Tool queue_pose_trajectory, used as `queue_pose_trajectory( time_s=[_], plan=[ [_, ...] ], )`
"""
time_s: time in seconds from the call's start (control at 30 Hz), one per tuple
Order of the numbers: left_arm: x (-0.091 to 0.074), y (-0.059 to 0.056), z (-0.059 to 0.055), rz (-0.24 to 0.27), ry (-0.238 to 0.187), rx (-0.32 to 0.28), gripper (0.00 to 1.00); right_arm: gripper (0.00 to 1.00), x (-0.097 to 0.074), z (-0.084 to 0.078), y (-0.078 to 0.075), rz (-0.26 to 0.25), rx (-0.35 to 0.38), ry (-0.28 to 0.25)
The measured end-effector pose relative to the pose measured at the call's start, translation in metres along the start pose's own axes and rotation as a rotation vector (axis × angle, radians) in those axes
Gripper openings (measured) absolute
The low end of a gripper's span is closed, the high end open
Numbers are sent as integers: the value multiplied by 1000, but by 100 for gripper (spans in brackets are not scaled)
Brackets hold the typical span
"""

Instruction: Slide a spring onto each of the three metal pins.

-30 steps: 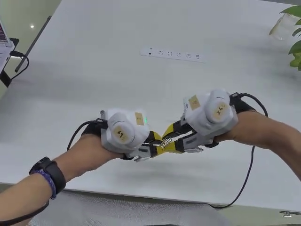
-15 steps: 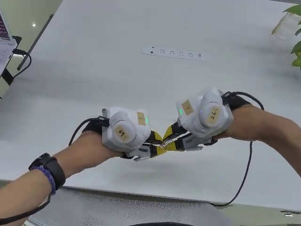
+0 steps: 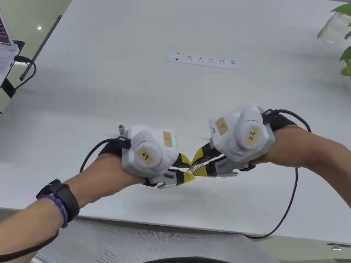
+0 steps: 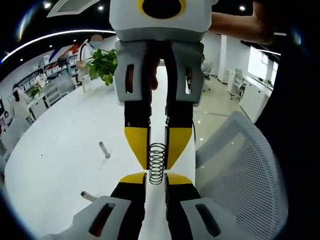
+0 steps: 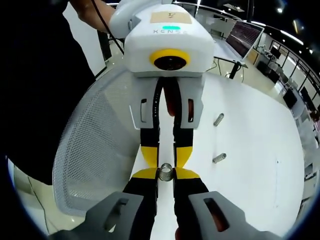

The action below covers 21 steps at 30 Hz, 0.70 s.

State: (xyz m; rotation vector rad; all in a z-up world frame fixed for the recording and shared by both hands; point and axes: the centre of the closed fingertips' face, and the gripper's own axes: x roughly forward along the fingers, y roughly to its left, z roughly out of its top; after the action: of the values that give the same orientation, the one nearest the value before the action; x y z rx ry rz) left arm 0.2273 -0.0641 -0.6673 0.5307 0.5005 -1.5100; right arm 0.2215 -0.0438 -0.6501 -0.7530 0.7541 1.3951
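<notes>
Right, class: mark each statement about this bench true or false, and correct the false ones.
1. The left gripper and the right gripper point at each other. True.
2. The spring lies flat on the table. False: it is held above the table, between the jaw tips of both grippers.
3. A power strip lies on the table beyond the grippers. True.
4. The plant stands at the table's left edge. False: it is at the far right.
5. Two small parts lie loose on the table. True.
</notes>
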Motion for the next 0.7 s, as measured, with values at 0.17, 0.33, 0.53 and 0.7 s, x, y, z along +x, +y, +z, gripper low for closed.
queue_pose_trajectory(
  time_s=[0.17, 0.33, 0.53, 0.7],
  plan=[
    [-1, -2, -3, -6, -3, -34, 23, 8, -1, -6, -4, -20, 34, -11],
    [-4, 0, -5, 12, -15, -68, 26, 8, -2, -11, -4, -27, 59, -14],
    [-9, 4, -10, 37, -21, -97, 29, 8, -6, -15, -6, -39, 72, -11],
    [-16, 10, -11, 67, -36, -129, 32, 8, -9, -22, -10, -49, 81, -1]
  ],
)
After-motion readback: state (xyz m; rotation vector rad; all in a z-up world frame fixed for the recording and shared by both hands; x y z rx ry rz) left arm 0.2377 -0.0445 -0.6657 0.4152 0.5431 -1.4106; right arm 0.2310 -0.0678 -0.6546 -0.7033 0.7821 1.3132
